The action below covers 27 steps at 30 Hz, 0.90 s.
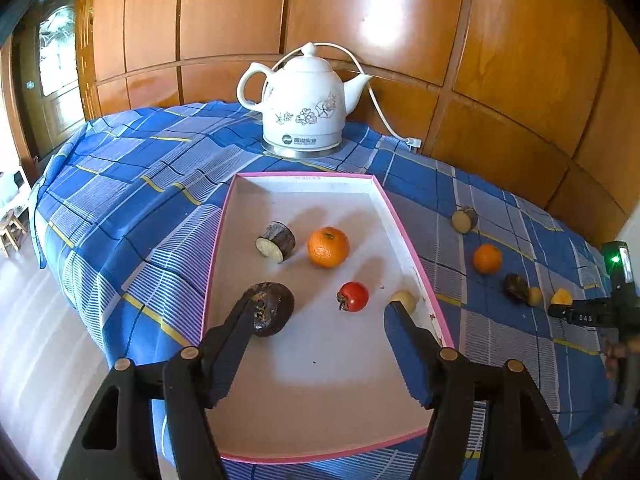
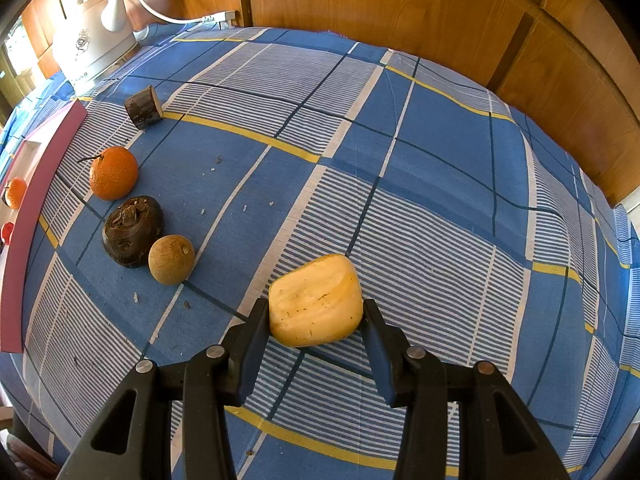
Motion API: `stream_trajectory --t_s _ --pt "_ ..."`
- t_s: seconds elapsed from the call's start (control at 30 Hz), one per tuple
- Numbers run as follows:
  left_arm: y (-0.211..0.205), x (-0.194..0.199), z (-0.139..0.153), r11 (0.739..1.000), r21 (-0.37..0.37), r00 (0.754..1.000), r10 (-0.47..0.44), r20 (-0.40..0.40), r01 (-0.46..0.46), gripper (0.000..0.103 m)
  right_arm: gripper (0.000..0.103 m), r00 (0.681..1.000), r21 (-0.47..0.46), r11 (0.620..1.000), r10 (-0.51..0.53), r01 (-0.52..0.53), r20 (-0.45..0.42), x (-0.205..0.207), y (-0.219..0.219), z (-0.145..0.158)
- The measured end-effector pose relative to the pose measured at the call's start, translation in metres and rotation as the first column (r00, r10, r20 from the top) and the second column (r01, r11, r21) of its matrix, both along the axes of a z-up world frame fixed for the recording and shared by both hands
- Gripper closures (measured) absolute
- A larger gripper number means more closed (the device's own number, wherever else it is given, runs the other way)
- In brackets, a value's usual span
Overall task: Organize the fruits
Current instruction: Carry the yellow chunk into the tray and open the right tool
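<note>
Tray (image 1: 304, 196), pink-rimmed, middle of worktop (image 2: 440, 200): holds orange (image 1: 328, 247), tomato (image 1: 353, 296), dark fruit (image 1: 270, 308) already sorted. Left tongs (image 1: 324, 306) apart, empty, apparently just released. Right tongs (image 2: 316, 312) clamped on yellow piece (image 2: 316, 300), likely bound for tray.

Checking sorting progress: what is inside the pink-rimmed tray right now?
In the pink-rimmed tray: a dark log-like chunk, an orange, a tomato, a dark round fruit, and a small pale piece partly covered by a gripper finger.
</note>
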<state>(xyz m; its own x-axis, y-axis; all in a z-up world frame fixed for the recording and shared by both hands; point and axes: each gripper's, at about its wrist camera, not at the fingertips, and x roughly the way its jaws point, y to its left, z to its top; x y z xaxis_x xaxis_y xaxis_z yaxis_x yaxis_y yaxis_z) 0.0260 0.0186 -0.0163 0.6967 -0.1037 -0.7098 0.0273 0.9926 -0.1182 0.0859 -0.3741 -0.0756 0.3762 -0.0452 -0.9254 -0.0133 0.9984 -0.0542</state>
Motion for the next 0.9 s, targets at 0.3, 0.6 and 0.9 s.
stream_trajectory --t_s 0.3,0.6,0.9 --pt "0.007 -0.001 0.002 1.0 -0.012 1.0 0.011 0.011 -0.011 0.034 0.057 1.0 0.001 1.0 -0.009 0.009 -0.001 0.001 0.0 0.002" --pt "0.022 0.001 -0.007 0.998 -0.039 0.999 0.043 -0.012 -0.044 0.034 0.058 0.986 0.122 0.985 0.108 -0.123 0.126 0.007 0.061 0.058" --pt "0.039 -0.001 -0.009 0.995 -0.057 0.997 0.078 -0.015 -0.079 0.033 0.058 0.94 0.329 0.882 0.297 -0.337 0.167 0.05 0.197 0.07"
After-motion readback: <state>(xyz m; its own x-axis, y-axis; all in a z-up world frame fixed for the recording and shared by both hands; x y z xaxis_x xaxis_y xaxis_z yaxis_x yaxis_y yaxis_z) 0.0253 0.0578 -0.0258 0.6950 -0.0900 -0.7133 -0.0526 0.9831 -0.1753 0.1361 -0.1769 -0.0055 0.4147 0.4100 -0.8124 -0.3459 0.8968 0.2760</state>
